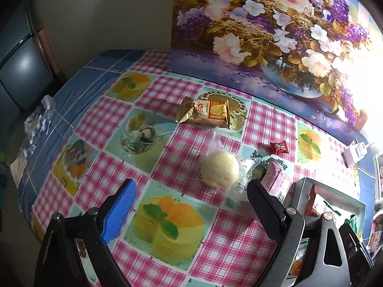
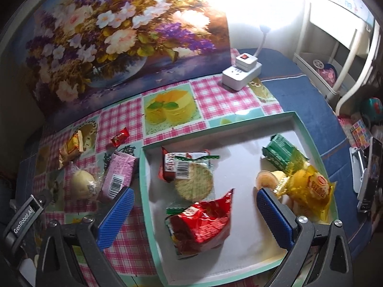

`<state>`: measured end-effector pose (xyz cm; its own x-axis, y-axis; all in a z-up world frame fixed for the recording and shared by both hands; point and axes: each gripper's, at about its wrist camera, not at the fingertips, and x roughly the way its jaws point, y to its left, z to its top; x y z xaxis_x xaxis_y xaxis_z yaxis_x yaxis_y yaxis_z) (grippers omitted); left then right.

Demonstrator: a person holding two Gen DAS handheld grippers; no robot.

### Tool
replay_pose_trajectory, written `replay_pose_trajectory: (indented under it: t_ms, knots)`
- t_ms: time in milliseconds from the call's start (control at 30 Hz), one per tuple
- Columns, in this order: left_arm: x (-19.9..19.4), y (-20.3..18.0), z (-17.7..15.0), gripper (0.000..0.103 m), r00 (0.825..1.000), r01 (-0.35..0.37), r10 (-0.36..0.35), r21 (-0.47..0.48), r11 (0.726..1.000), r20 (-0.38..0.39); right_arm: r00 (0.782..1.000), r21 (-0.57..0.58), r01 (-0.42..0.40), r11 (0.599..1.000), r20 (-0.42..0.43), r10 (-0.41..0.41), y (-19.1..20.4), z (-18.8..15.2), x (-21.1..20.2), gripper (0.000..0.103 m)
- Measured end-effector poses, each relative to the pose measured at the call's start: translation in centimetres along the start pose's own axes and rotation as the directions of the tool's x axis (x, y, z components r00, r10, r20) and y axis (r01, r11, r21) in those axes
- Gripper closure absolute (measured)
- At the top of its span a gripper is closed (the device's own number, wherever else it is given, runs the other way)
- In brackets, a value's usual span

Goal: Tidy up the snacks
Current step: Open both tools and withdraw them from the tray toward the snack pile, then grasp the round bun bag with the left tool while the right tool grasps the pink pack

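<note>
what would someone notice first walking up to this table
Probably the big flower painting propped at the back of the table, with a lamp's glare beside it. Next, the pale green tray on the checked tablecloth, already holding a red snack bag, a round cracker pack and a yellow packet. Left of the tray, a wrapped round bun and a pink pack lie loose.

left wrist view: steeply down from close above the tablecloth [image 1: 167, 91], left of the tray [image 1: 299, 184] | right wrist view: steeply down, close over the tray [image 2: 153, 191] | shared: tray's left edge, pink packet [image 1: 275, 177] [image 2: 118, 174], flower painting [image 1: 263, 35] [image 2: 115, 35] behind
</note>
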<state>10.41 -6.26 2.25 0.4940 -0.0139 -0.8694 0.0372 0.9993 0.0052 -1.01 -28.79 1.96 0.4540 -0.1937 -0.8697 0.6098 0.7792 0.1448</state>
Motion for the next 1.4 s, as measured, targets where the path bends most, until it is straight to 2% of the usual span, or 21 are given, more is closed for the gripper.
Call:
replay_pose_trajectory:
  t_ms: [233, 333, 633, 833, 1100, 1267, 1400]
  knots:
    - [1.7, 1.5, 0.9, 0.009, 0.999, -0.002, 0.002, 0.0, 1.0, -0.038, 0.999, -0.033, -0.036, 0.999, 0.008, 0.037, 2.1, 0.0, 0.4, 0.0]
    - [2.6, 2.5, 1.4, 0.009, 0.998, 0.028, -0.03, -0.033, 0.999, -0.06, 0.999, -0.026, -0.041, 0.999, -0.004, 0.041, 2.6, 0.1, 1.0, 0.0]
    - [4.8, 4.1, 3.6, 0.009, 0.993, 0.09, -0.095, -0.081, 0.993, -0.063, 0.997, -0.033, -0.068, 0.997, -0.033, 0.067, 5.3, 1.5, 2.6, 0.0]
    - [7.1, 3.8, 4.2, 0.009, 0.988, 0.12, -0.127, -0.081, 0.989, -0.092, 0.995, -0.051, -0.082, 0.995, -0.055, 0.079, 7.5, 2.6, 4.5, 0.0]
    - [9.2, 1.8, 4.0, 0.009, 0.978, 0.153, -0.157, -0.041, 0.987, -0.135, 0.991, -0.092, -0.081, 0.992, -0.116, 0.07, 9.6, 2.2, 7.6, 0.0]
    - [10.2, 1.4, 3.8, 0.009, 0.976, 0.147, -0.152, -0.041, 0.988, -0.159, 0.988, -0.103, -0.082, 0.991, -0.139, 0.068, 10.2, 2.0, 8.6, 0.008]
    - [10.7, 1.5, 3.8, 0.009, 0.969, 0.174, -0.182, -0.061, 0.983, -0.166, 0.987, -0.106, -0.081, 0.991, -0.149, 0.065, 10.5, 2.0, 9.2, 0.008]
